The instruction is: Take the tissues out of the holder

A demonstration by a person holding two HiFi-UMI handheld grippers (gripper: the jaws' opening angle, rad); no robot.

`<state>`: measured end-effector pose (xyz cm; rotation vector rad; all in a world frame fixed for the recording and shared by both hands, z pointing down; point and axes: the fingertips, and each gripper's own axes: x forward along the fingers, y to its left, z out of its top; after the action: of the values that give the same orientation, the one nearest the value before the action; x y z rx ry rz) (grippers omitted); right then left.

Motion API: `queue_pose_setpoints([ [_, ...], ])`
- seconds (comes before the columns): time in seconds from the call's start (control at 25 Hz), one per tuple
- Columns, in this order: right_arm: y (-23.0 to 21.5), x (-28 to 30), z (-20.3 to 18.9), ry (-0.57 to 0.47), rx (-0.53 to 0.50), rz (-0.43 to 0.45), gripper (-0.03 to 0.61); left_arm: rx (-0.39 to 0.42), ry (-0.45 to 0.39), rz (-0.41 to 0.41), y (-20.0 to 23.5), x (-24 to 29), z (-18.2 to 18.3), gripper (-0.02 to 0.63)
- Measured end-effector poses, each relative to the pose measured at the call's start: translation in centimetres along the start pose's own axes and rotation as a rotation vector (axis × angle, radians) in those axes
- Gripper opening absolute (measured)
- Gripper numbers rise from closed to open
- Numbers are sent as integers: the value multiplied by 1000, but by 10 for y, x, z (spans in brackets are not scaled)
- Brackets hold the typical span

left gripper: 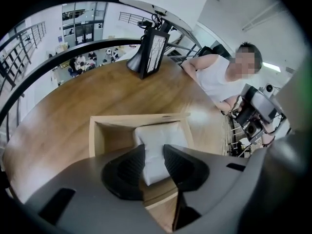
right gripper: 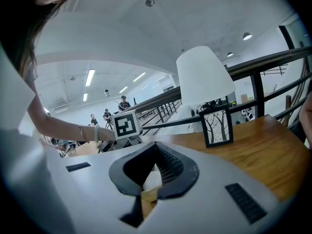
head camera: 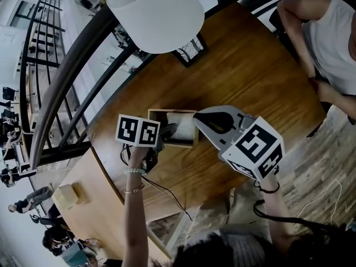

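Left jaws: in the left gripper view I saw the left gripper closed on the tissues, its ribbed dark pads pinching the white pack from both sides.
Right jaws: the right gripper had its tips together with nothing between them; through the gap behind the tips I saw only a bit of pale wood and white.
Tissues: in the holder, which stood on the near half of the table.
Head view alone: both grippers met at the holder, the left from the near left, the right just beside its right wall; a seated person in a white sleeveless top was at the far right.
Left gripper view alone: the inside of the holder, an open-topped box with the pack upright against its right side.
Right gripper view alone: the ceiling with strip lights, and the left gripper's marker cube past my own jaws.
Table: round, brown varnished wood with visible grain; at its far side were a white lamp shade and an upright black picture frame showing bare trees.
Room: a dark curved railing ran round the table's far left, with a bright open hall and people beyond.
Materials: holder of light plain wood, tissues soft and creased, gripper bodies smooth grey.
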<state>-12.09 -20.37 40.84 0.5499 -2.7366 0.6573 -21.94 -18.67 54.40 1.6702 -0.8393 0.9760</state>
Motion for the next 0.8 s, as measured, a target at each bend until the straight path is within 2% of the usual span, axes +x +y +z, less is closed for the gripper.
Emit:
queue_pose_setpoints([
  [0.28, 4, -2, -2, 3, -9, 0, 12, 29, -107, -16, -5, -9, -7, 114],
  [0.56, 10, 0, 1, -1, -16, 11, 12, 1, -209, -9, -5, -24, -7, 83],
  [0.8, 14, 1, 2, -6, -14, 22, 12, 17, -218, 7, -7, -24, -6, 67],
])
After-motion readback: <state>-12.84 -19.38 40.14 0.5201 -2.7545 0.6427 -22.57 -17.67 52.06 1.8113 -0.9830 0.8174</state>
